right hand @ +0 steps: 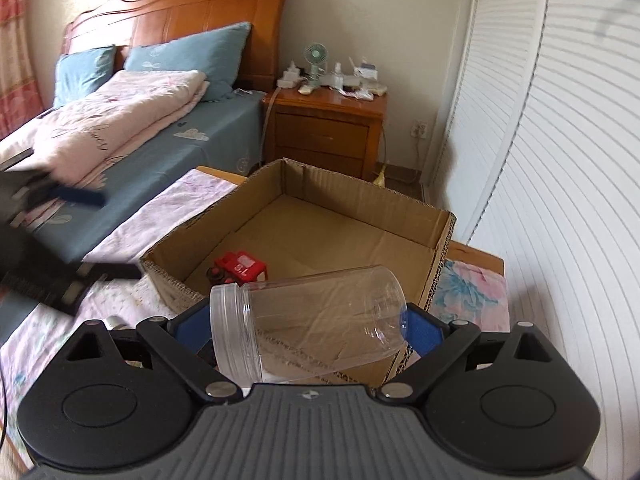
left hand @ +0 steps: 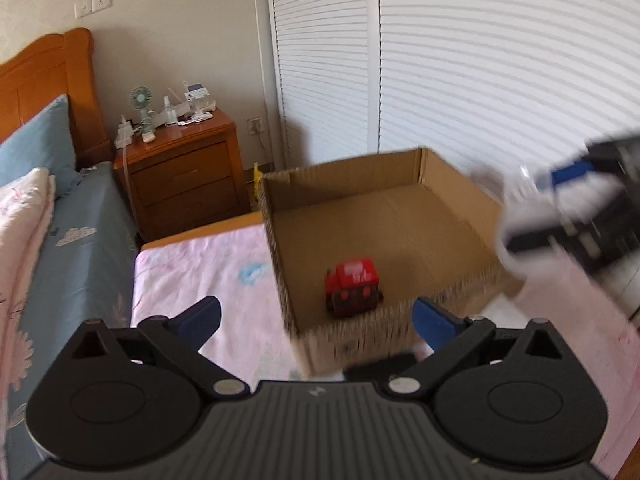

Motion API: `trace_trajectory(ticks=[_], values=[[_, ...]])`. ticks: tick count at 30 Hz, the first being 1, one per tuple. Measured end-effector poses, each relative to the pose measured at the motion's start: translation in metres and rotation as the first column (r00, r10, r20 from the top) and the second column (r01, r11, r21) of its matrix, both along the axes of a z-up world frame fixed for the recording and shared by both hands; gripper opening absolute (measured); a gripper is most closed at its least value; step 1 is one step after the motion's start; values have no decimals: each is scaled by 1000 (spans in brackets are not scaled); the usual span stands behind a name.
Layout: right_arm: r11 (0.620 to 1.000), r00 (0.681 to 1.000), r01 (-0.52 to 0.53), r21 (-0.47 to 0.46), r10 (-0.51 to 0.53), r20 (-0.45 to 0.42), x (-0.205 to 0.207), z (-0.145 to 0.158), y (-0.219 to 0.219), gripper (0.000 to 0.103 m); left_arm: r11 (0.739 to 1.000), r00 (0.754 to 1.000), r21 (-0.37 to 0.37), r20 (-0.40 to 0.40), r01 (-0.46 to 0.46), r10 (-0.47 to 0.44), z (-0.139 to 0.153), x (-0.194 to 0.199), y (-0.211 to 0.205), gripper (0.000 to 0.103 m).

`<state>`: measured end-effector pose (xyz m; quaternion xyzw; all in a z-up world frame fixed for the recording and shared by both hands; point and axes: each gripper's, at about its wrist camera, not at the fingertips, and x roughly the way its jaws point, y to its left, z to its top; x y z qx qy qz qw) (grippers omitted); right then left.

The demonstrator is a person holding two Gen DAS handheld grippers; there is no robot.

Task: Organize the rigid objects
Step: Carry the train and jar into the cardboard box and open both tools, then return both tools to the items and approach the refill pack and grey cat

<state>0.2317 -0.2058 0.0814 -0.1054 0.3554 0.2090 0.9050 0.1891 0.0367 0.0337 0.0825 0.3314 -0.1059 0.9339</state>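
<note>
An open cardboard box [left hand: 456, 184] stands on a table with a pink floral cloth [left hand: 200, 264]. A red toy truck [left hand: 354, 286] lies inside it near the front wall; it also shows in the right wrist view [right hand: 240, 268]. My left gripper [left hand: 316, 318] is open and empty, just in front of the box's near wall. My right gripper [right hand: 308, 330] is shut on a clear plastic jar [right hand: 312, 320], held sideways above the box's near edge [right hand: 168, 276]. In the left wrist view the right gripper [left hand: 568, 208] and jar are blurred at the right.
A bed with blue sheet [right hand: 168, 148], pink quilt [right hand: 112, 116] and wooden headboard lies to the left. A wooden nightstand [right hand: 328, 128] with a small fan and clutter stands behind the box. White louvred closet doors [left hand: 480, 60] fill the right. My left gripper shows blurred in the right wrist view [right hand: 60, 200].
</note>
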Motion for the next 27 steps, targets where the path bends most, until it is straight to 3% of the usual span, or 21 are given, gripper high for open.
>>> trace_trajectory(ticks=[3,12,21,27], values=[[999,999,38,-7,-39,-19,16,-2,6,99,1000,1000,25,16,-1,1,-5,-19,-3,101],[986,986,162,-46,-164,-43,49,-13,17,103,1000,1000,2,22,-6,6,-10,-55,-2,101],[970,970,238,-54,-240,-48,28,-9,9,103,998,999,-57,10,-32,32,-10,-65,5,102],[973,972,231,-10,-231,-46,-14,-12,6,103,996,998,-58,4,-64,65,-14,-72,9,102]])
